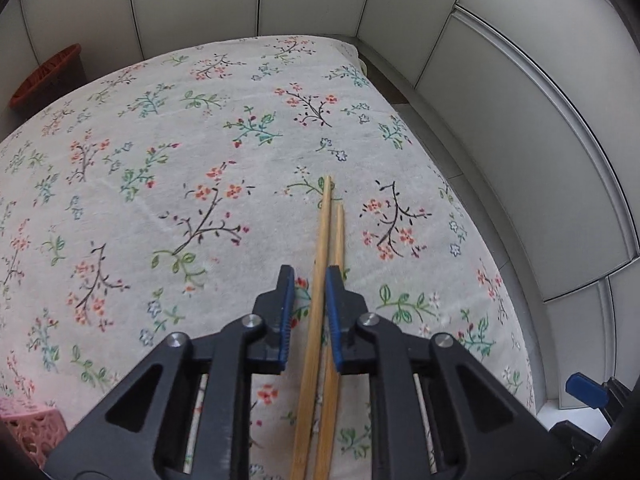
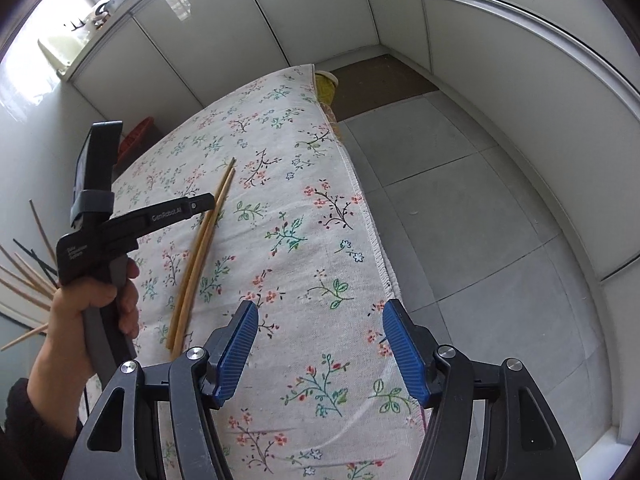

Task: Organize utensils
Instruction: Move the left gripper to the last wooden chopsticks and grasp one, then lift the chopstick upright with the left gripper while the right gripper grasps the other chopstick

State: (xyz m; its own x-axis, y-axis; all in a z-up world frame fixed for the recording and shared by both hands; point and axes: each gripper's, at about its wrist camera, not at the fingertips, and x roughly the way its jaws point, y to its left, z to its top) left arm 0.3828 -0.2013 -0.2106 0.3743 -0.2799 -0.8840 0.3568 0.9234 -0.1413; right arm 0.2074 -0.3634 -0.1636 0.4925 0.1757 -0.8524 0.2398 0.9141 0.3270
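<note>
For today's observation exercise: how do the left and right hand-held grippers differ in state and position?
The left hand-held gripper has its jaws nearly shut around two wooden chopsticks; the right hand-held gripper stands wide open with nothing between its jaws. The left sits over the chopsticks; the right hovers above bare floral tablecloth near the table's edge. Both have ribbed blue pads and black frames.

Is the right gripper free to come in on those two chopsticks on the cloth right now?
Probably not cleanly. The right gripper is open and empty beside the chopsticks, but the left gripper already straddles their middle, so only the near ends look free.
</note>
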